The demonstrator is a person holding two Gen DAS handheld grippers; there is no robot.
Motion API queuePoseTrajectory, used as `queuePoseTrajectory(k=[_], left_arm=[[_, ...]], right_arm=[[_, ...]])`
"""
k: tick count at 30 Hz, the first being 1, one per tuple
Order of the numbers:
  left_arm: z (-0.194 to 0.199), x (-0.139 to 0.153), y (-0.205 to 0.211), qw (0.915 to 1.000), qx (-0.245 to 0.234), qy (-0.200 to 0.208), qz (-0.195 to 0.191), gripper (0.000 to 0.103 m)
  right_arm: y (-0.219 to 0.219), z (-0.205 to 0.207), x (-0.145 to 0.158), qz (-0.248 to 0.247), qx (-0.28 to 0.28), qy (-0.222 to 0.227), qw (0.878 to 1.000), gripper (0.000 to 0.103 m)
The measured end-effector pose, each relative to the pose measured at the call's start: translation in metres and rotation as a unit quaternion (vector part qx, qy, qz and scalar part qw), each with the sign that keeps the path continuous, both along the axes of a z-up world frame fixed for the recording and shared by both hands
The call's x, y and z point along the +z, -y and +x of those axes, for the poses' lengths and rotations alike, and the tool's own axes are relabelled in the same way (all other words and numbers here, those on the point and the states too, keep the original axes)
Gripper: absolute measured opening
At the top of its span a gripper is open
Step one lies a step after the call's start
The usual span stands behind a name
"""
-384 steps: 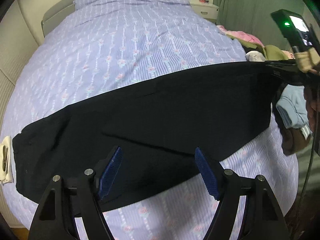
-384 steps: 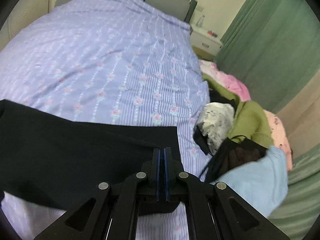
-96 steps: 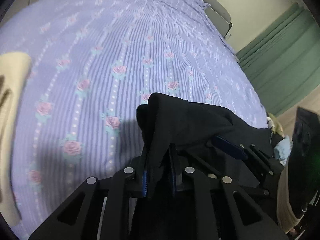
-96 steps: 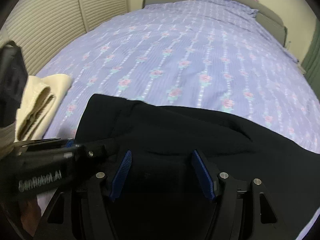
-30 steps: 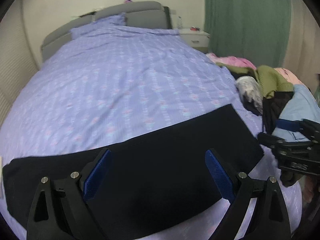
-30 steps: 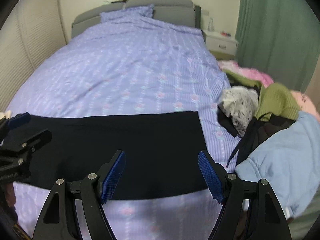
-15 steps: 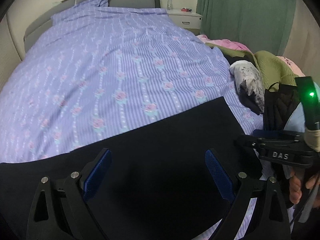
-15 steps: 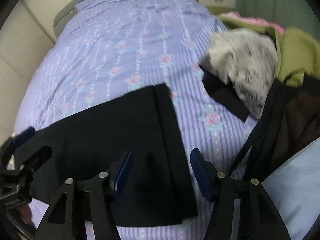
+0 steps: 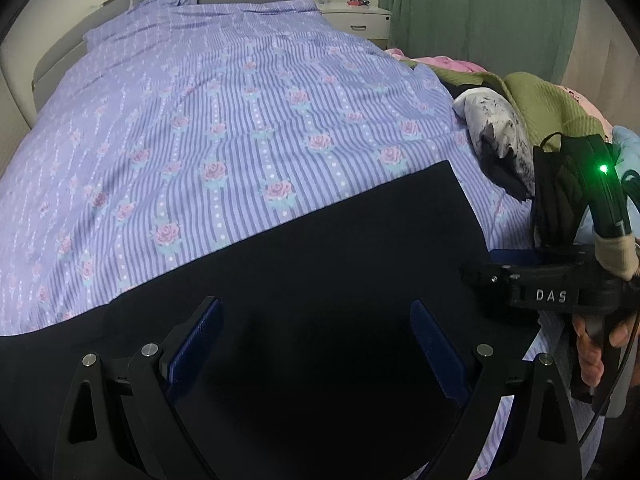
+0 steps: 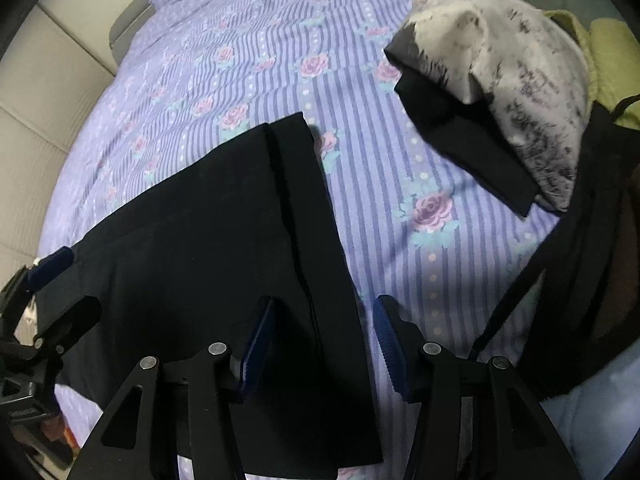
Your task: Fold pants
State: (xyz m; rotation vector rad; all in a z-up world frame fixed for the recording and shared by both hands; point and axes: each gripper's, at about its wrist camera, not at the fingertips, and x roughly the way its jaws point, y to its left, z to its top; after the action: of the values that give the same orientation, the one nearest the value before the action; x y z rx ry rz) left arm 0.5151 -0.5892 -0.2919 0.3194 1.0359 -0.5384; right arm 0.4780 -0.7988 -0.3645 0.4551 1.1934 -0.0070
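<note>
I am viewing flat black pants (image 9: 320, 280) lying crosswise on the bed (image 9: 240, 120), both tongs (image 9: 316, 344) (image 10: 320, 344) spread above them

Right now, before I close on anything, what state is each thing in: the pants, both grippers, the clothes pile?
black pants: laid flat along the bed's near edge, right end squared.
left gripper: open over the pants, holding nothing.
right gripper: open, straddling the pants' end edge, not gripping.
clothes pile: unfolded heap, apart from the pants.
</note>
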Motion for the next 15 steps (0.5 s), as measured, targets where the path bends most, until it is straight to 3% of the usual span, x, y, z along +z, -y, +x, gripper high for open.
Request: queuePoseTrajectory(k=[4,9,11,15], left_arm=[[0.000,-0.007,-0.001,0.9999,0.002,-0.013,-0.004,0.095],[-0.004,-0.007,-0.001,0.9996,-0.006,-0.025,-0.012,0.095],[-0.006,-0.005,-0.001,0.9997,-0.012,-0.018,-0.011,0.095],[-0.009,0.003,-0.006,0.9998,-0.019,-0.001,-0.004,0.095]], right_arm=[[-0.001,0.001,-0.002,0.008,-0.005,-0.003,1.000,0.057],[-0.001,-0.001,0.003,0.029,-0.012,0.001,0.999,0.040],[-0.002,-0.001,0.008,0.037,-0.013,0.003,0.999,0.017],[-0.006,-0.009,0.027,0.038,-0.040,0.031,0.998,0.013]])
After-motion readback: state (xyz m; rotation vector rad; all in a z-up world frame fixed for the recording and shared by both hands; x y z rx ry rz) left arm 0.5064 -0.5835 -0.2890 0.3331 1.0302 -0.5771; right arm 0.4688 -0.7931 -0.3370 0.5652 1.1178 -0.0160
